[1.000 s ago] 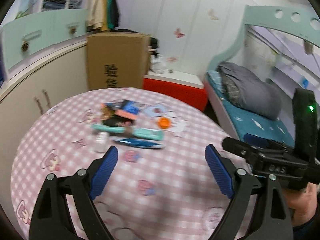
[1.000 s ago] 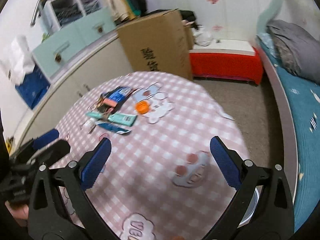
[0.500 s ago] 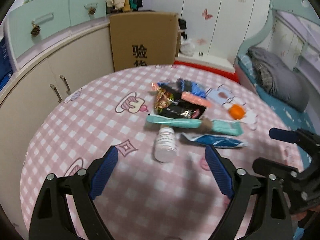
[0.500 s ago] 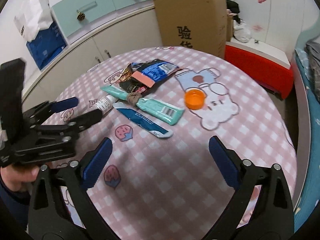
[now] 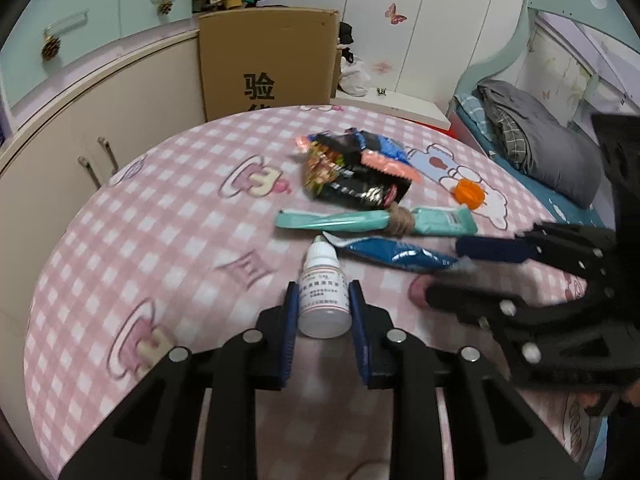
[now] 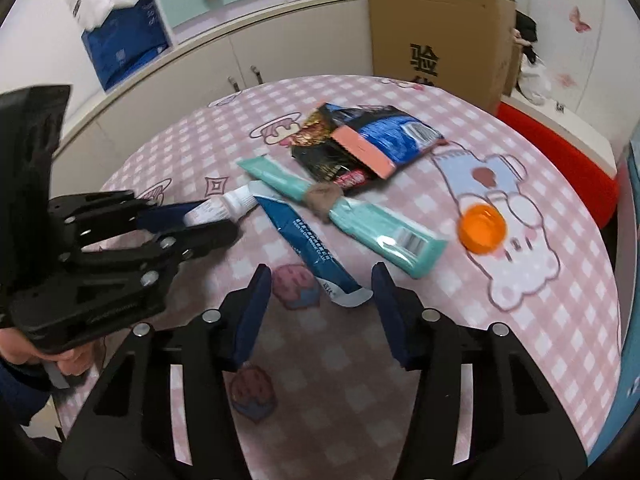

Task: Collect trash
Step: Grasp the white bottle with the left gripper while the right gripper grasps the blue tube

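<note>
Trash lies on a round table with a pink checked cloth [image 5: 160, 240]. My left gripper [image 5: 323, 304] is shut on a small white dropper bottle [image 5: 323, 292], also seen in the right wrist view [image 6: 224, 208]. My right gripper [image 6: 320, 280] is open, its jaws on either side of the near end of a blue tube wrapper [image 6: 308, 248], [image 5: 396, 254]. Beyond lie a teal tube [image 6: 352, 216] with a brown lump on it, a black and blue snack bag pile [image 6: 360, 144] and an orange cap [image 6: 482, 230].
A cardboard box [image 5: 268, 60] stands behind the table. Cream cabinets [image 5: 100, 120] run along the left. A bed with a grey blanket [image 5: 540, 140] is to the right. A red-sided low platform [image 6: 560, 152] sits beyond the table.
My left gripper moved forward and closed on the white bottle. My right gripper moved down and forward to the blue wrapper and narrowed its opening.
</note>
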A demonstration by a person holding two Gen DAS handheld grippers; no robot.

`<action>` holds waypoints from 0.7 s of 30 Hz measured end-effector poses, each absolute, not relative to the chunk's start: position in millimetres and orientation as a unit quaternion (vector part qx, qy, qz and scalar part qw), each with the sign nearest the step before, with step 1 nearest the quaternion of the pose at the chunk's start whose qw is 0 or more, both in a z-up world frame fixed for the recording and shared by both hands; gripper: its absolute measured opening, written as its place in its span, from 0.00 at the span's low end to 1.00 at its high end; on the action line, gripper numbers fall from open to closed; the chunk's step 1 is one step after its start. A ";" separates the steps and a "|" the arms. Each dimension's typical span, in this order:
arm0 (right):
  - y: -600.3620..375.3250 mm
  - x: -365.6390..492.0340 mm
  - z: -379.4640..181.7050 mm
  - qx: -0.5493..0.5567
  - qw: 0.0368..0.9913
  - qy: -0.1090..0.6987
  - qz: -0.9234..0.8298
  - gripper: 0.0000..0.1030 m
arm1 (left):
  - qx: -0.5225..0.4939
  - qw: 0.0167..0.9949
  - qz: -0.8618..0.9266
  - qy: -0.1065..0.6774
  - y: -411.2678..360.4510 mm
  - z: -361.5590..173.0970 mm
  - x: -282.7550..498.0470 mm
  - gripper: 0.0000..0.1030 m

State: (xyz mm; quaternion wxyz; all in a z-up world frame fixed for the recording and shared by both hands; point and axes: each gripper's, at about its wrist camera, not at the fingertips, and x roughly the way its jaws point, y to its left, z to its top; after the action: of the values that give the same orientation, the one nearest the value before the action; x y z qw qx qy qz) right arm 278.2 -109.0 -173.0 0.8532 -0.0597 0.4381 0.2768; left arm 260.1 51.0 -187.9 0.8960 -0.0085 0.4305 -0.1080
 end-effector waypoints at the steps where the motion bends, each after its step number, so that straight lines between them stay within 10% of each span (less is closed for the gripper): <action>1: -104.7 279.9 -173.0 -0.065 0.853 0.438 0.276 0.50 | -0.012 0.896 -0.105 0.431 54.7 -187.6 257.4 0.23; 21: -42.3 291.9 -166.9 -0.145 0.818 0.441 0.341 0.51 | -0.055 0.901 -0.059 0.426 97.0 -187.4 238.3 0.23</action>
State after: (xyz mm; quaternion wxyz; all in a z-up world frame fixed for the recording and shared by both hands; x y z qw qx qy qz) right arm 291.9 -42.3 -166.9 0.8177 -0.1446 0.4405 0.3412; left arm 238.3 97.0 -187.4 0.9010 -0.0549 0.4262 -0.0588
